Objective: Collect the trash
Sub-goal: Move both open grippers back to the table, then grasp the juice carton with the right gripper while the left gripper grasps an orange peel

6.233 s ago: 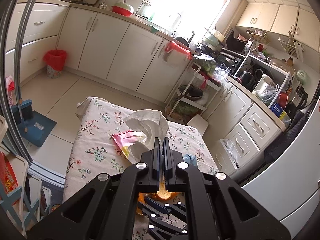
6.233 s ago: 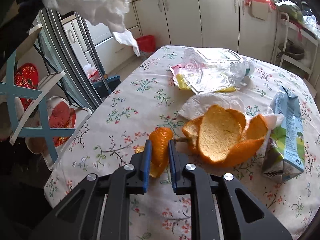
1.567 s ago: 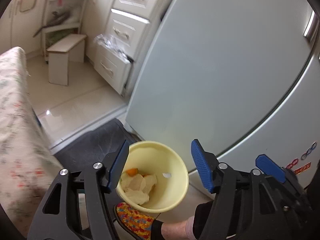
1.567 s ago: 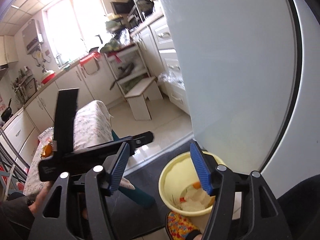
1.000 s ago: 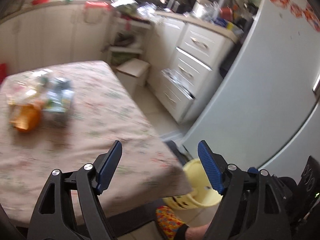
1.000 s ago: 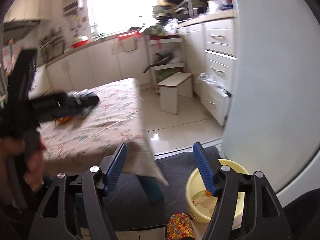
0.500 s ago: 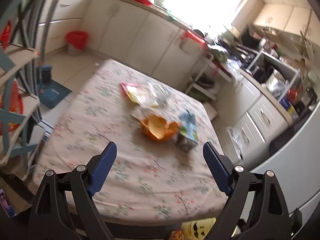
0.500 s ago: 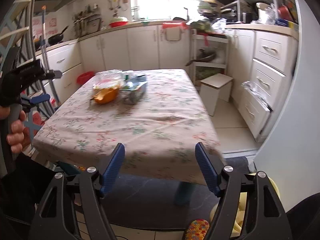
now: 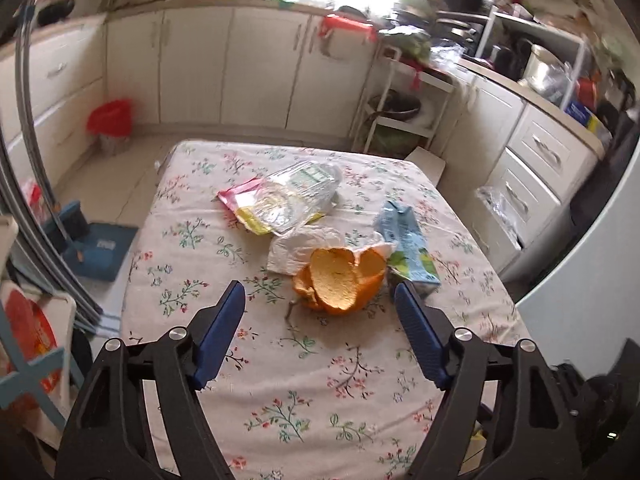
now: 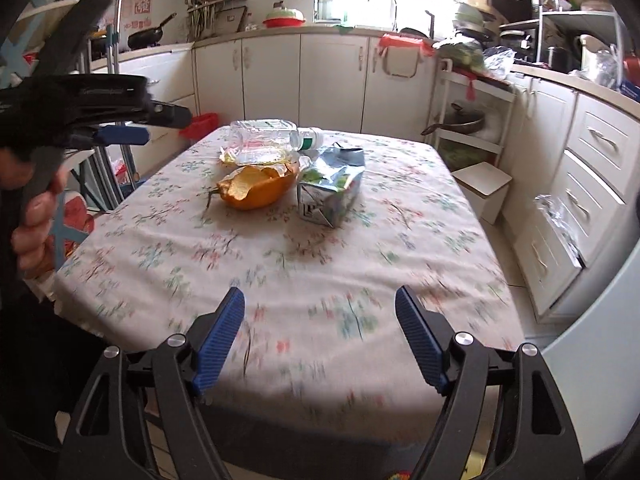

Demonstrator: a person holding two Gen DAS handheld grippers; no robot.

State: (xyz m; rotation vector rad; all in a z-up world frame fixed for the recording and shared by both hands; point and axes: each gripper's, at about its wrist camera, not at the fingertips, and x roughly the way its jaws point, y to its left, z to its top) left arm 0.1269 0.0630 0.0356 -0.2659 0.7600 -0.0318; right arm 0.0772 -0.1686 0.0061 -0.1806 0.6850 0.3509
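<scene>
The orange peel sits mid-table on the flowered cloth, touching a white tissue, with a crushed carton just beside it and a clear wrapper behind. Your left gripper hangs above the table, empty, jaws closing. Your right gripper is empty too, jaws opening, at the table's near edge.

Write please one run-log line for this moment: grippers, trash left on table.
left gripper: closing, nothing between jaws | right gripper: opening, empty | on table: orange peel, drink carton, tissue, plastic wrapper
</scene>
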